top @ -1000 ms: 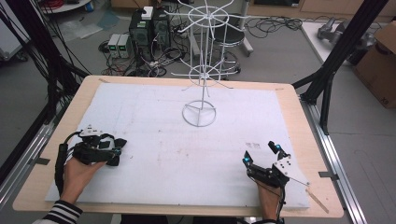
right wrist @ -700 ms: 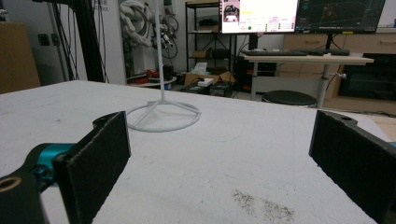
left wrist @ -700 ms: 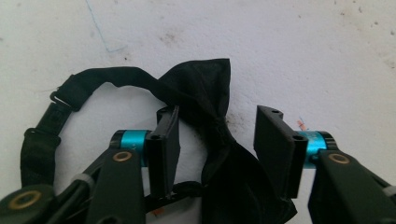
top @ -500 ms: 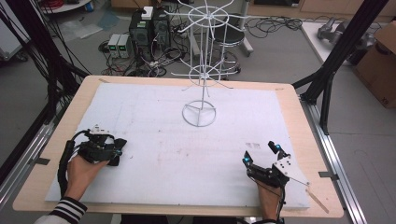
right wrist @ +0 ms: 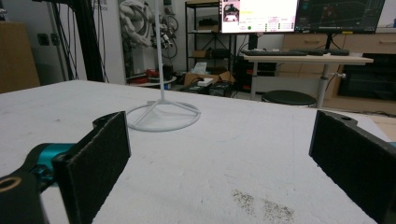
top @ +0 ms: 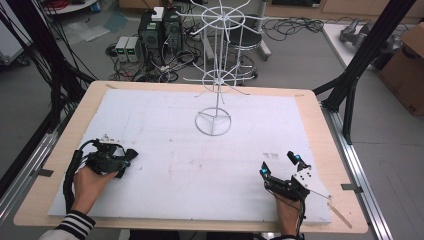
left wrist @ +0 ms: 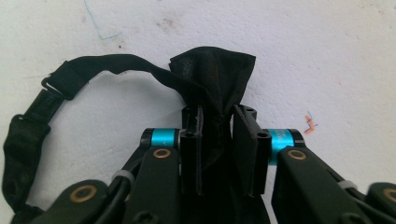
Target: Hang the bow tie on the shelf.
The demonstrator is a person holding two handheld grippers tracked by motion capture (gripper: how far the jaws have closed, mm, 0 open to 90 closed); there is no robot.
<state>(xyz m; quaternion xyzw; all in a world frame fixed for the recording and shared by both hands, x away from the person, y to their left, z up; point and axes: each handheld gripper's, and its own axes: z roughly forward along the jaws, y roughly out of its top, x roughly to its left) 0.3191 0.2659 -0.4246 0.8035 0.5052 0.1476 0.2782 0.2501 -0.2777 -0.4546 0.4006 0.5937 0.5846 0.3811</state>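
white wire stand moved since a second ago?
No. In the high view the white wire stand has its ring base at the same spot on the white board, right of centre toward the far edge.

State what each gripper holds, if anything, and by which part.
The left gripper has just closed its jaws on a bunched fold of black cloth, near where its strap joins. The right gripper holds nothing.
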